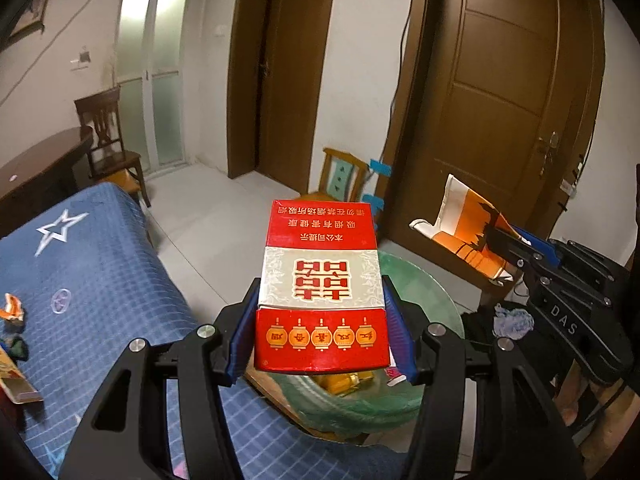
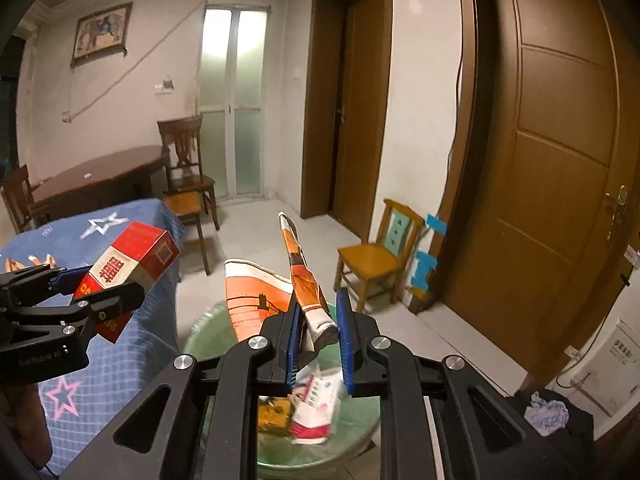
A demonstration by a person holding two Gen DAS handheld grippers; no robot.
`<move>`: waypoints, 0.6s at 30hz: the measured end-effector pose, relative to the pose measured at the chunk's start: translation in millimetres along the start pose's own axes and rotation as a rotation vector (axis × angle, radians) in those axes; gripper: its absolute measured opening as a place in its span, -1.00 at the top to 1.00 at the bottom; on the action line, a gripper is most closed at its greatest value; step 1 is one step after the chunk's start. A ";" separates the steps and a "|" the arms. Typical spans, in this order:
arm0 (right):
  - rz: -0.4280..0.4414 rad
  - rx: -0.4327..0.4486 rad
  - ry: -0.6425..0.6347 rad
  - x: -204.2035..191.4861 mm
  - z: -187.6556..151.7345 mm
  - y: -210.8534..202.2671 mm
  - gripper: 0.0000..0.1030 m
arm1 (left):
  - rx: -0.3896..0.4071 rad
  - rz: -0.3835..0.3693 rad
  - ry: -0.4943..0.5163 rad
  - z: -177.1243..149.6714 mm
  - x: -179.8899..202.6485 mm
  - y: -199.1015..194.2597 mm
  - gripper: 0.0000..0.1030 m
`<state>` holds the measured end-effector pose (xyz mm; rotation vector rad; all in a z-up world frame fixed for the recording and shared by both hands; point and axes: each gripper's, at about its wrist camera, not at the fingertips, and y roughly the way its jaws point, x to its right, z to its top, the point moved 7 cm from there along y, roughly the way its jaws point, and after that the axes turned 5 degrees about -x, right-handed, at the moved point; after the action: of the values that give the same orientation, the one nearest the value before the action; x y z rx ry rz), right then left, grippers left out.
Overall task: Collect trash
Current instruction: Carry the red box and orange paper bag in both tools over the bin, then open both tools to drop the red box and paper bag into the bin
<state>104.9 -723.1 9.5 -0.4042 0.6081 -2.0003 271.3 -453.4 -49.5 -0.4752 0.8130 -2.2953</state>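
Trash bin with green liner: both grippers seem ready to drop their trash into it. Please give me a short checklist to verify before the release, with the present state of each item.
1. Left gripper holds the red cigarette box firmly: ok, pads press on both sides.
2. Right gripper holds the orange wrapper: ok, pinched at one end.
3. Bin stands below the wrapper: ok.
4. Box over the bin opening: ok in the left wrist view.
5. Bin has room: ok, only a few items lie at the bottom.
6. More trash remaining on the blue cloth: not ok, scraps remain there.
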 end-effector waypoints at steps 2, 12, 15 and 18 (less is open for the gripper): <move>-0.003 -0.026 0.000 3.9 -3.8 10.4 0.66 | -0.020 -0.008 0.000 -2.4 4.2 10.2 -0.05; -0.006 -0.131 0.009 9.7 -27.7 56.8 0.66 | -0.101 -0.019 0.008 -12.2 18.8 50.4 -0.05; -0.009 -0.152 0.011 6.8 -35.8 64.3 0.66 | -0.112 -0.016 0.008 -13.0 21.2 56.0 -0.05; -0.010 -0.164 0.012 11.4 -44.1 68.2 0.66 | -0.120 -0.011 0.008 -13.1 22.9 61.8 -0.05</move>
<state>125.4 -749.8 -65.2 -0.4950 0.7827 -1.9697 276.1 -500.3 -97.3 -0.5252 0.9581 -2.2689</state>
